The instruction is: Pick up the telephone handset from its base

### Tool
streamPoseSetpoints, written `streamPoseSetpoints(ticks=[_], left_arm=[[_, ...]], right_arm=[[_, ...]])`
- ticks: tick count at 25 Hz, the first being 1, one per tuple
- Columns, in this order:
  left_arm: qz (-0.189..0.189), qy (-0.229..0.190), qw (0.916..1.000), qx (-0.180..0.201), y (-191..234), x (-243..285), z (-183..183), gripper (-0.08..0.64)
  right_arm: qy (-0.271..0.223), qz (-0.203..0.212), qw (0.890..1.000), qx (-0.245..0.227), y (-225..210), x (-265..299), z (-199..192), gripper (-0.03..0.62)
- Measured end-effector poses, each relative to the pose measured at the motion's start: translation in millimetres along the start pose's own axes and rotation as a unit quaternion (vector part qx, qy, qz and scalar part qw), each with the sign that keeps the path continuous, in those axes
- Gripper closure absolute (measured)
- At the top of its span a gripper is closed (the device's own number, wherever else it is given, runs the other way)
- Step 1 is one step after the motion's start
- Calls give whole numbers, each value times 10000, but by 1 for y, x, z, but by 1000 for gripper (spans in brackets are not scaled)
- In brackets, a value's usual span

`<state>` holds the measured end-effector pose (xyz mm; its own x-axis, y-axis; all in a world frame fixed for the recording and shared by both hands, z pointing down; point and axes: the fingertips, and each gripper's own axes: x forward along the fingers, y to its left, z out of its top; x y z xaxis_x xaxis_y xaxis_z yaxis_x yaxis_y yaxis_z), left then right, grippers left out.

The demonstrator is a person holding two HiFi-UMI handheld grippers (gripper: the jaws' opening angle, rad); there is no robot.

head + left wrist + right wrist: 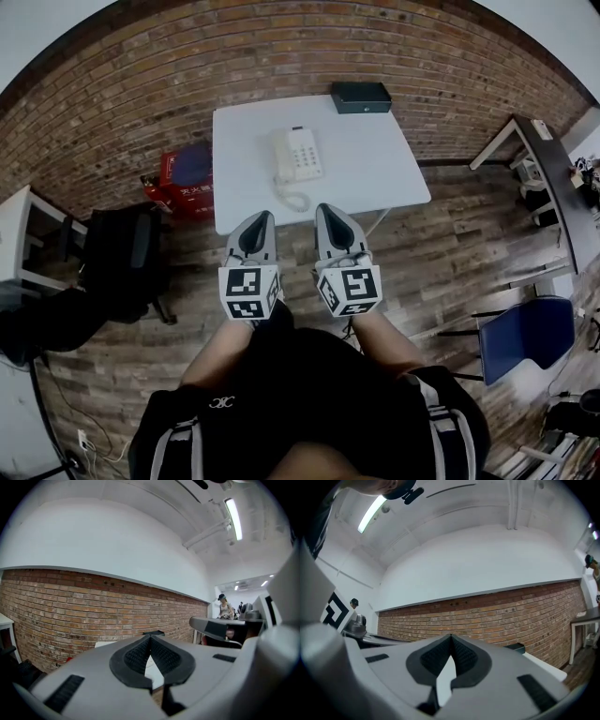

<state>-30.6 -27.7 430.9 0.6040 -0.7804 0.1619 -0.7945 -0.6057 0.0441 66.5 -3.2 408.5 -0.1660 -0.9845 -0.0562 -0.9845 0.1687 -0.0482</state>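
Note:
A cream telephone (298, 156) with its handset (281, 164) lying on the base's left side sits on a white table (375, 169), its coiled cord trailing toward the near edge. My left gripper (259, 219) and right gripper (326, 212) hover side by side just short of the table's near edge, both pointing at the phone. Both are shut with nothing held. In the left gripper view the left gripper (150, 638) has its tips touching, and in the right gripper view the right gripper (450, 637) looks the same.
A dark box (360, 97) sits at the table's far right corner. A red crate (183, 183) and a black chair (122, 253) stand left of the table, and a blue chair (525, 337) at the right. A brick wall (187, 66) runs behind.

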Motion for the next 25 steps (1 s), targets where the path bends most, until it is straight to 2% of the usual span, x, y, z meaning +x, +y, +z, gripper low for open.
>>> streamPoseSetpoints(ticks=[7, 17, 25], left_arm=[[5, 51, 9999, -98, 34, 53, 3, 558], [-249, 144, 9996, -23, 84, 131, 23, 558], [-337, 202, 9992, -22, 125, 176, 28, 558]], right_arm=[[189, 60, 9998, 18, -16, 66, -13, 594], [213, -25, 9997, 94, -33, 161, -9, 594], [448, -112, 9989, 74, -40, 226, -26, 595]])
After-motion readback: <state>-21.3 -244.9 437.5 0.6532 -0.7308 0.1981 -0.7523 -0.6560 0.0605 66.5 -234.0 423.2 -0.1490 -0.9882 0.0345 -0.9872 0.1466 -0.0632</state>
